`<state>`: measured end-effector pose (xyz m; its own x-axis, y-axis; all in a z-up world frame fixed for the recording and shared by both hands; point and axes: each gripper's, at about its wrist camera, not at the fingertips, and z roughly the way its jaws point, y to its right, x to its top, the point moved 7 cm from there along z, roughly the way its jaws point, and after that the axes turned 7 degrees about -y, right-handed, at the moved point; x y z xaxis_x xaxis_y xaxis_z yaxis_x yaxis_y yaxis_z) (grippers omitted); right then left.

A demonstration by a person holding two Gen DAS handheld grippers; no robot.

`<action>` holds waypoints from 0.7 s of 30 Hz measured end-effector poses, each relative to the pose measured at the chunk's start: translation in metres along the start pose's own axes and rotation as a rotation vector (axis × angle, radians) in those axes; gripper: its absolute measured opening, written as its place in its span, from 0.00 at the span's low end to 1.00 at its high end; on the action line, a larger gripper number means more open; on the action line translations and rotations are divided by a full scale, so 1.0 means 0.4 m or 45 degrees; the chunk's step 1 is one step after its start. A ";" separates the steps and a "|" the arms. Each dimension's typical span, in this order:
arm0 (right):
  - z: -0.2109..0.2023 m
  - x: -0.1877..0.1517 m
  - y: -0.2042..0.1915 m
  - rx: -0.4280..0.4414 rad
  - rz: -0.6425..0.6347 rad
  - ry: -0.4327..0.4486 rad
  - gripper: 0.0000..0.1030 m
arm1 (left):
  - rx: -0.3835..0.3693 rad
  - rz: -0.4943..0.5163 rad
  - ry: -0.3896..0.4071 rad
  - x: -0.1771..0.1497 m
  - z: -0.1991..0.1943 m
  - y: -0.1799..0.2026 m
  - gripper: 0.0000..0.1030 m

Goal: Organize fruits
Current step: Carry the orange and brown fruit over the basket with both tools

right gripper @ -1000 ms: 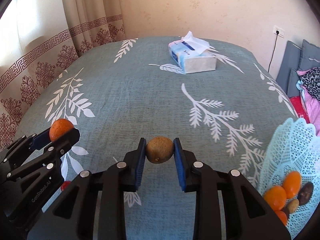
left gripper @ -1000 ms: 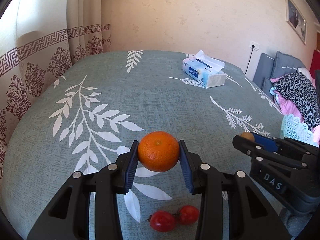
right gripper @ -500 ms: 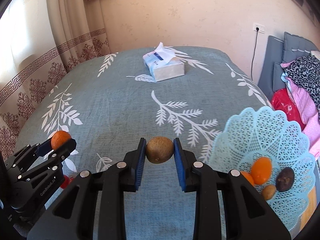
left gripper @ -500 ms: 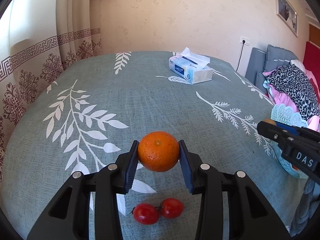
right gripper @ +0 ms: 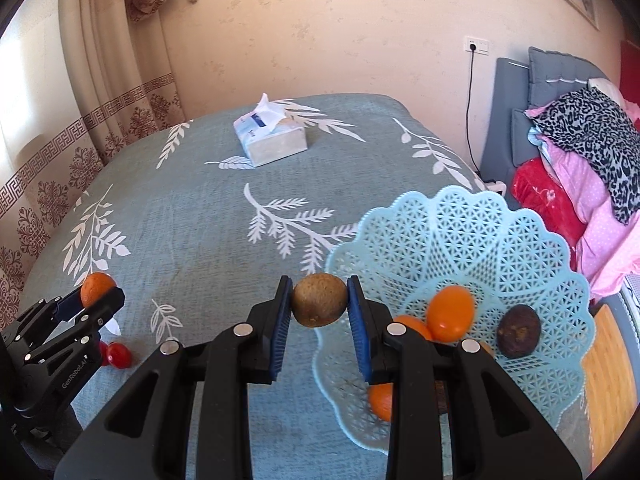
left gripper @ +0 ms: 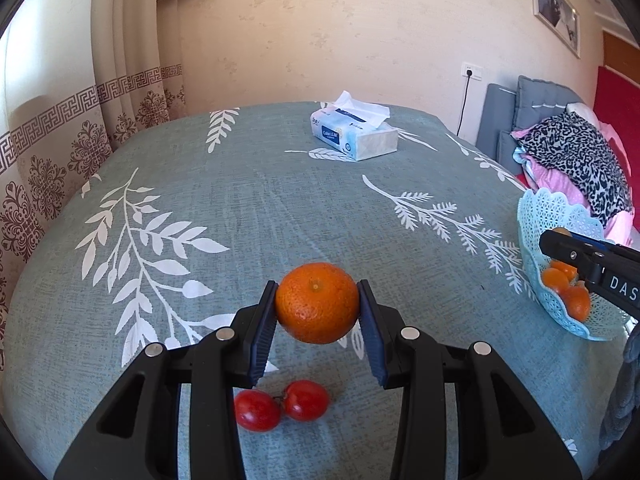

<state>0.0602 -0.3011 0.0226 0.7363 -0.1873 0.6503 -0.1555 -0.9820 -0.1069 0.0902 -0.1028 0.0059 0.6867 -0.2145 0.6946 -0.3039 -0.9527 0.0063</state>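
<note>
Only two bits of lettering are really readable. In the left wrist view, the right gripper [left gripper: 560, 236] poking in at 3 o'clock has white letters "DAS" on its black body, cut off by the edge. In the right wrist view, the left gripper [right gripper: 102, 294] at 8 o'clock says "GenRoboLAI", as best I can read it. The tissue box [left gripper: 354, 138] at 12 o'clock has blue print, too small to make out.

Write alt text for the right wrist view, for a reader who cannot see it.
The right gripper holds a brown kiwi at the edge of a light blue basket that holds oranges and a dark fruit. At far left, the left gripper holds an orange above two tomatoes.
</note>
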 end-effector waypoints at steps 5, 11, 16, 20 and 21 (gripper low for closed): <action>-0.018 -0.005 0.044 -0.020 0.039 0.017 0.28 | -0.004 0.023 -0.005 -0.007 -0.005 0.025 0.38; -0.032 -0.020 0.097 -0.041 0.083 0.027 0.28 | -0.023 0.051 -0.013 -0.012 -0.014 0.061 0.38; -0.037 -0.032 0.136 -0.044 0.123 0.034 0.29 | -0.041 0.086 -0.016 -0.009 -0.023 0.100 0.39; -0.048 -0.034 0.164 -0.046 0.154 0.059 0.43 | -0.058 0.109 -0.022 -0.004 -0.026 0.132 0.39; -0.051 -0.035 0.171 -0.047 0.158 0.064 0.43 | -0.060 0.117 -0.024 -0.003 -0.026 0.143 0.38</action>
<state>0.0259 -0.3653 0.0216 0.6761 -0.3047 0.6709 -0.2680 -0.9498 -0.1613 0.0651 -0.1550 0.0128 0.6667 -0.3046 0.6803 -0.3966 -0.9177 -0.0222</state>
